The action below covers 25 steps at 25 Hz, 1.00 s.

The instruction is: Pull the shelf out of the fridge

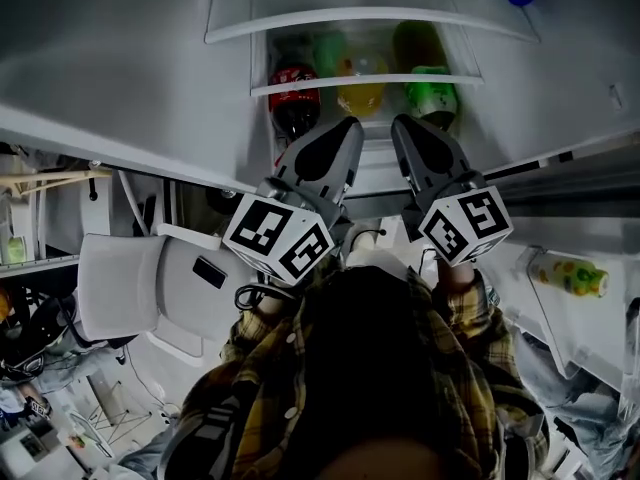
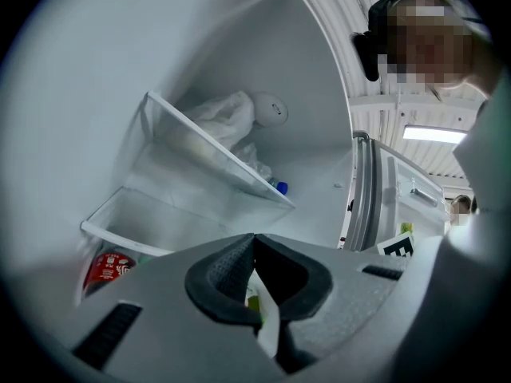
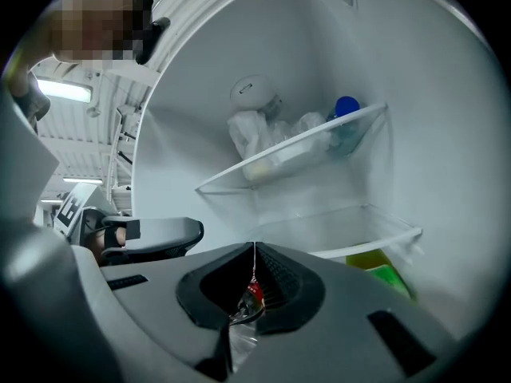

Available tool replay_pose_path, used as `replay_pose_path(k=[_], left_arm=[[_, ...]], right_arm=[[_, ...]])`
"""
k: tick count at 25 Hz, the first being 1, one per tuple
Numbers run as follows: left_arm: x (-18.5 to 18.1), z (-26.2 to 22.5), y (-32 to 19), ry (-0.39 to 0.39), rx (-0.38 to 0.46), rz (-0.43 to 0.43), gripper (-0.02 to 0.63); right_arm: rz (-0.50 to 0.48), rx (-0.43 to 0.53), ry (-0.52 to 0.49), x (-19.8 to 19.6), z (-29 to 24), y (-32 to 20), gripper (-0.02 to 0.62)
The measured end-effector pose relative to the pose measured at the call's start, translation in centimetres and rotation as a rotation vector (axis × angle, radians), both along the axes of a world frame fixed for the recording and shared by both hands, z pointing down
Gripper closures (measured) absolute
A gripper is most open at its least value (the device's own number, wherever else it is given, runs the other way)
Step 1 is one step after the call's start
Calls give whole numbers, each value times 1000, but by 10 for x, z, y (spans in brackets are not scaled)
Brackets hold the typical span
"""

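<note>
The fridge stands open in front of me, and both grippers reach level into it side by side. My left gripper (image 1: 345, 126) (image 2: 254, 238) is shut, with a thin white shelf edge (image 2: 267, 321) pinched between its pads. My right gripper (image 3: 254, 247) (image 1: 402, 126) is shut on the same shelf, whose clear pane (image 3: 239, 337) shows in its jaw gap. A red cola bottle (image 1: 295, 103), a yellow bottle (image 1: 360, 96) and a green bottle (image 1: 432, 98) sit just beyond the jaws; whether they rest on the held shelf I cannot tell.
Above are two more glass shelves (image 1: 365, 81) (image 1: 350, 18). The top one carries a white plastic bag (image 3: 263, 134) and a blue-capped bottle (image 3: 345, 110). The open door at right has a bin holding a yellow-green bottle (image 1: 570, 273). A white chair (image 1: 130, 283) stands at left.
</note>
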State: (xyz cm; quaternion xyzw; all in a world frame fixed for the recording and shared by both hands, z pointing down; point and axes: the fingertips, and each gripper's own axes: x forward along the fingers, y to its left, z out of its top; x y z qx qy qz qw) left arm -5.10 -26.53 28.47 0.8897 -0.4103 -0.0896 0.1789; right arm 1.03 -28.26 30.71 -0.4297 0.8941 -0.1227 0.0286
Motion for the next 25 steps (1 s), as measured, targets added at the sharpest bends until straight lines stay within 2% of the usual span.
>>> replay_pose_path(k=[8,16,19,25], left_arm=[[-4,5,-6,-17,-2,21,603],[-4,9,-9,-28,-6,37,603],[-4,11,-7,-33,-8,43,603],[-4,14,-4,-47,-10,58,603]], right_arm=[[42,-81,-68,1,17,-23,575],[72,-228,-290,6,34,-46,570],[66,-268,-342,4,40,-54,523],[58,-365,-427,-6,58,-70,476]])
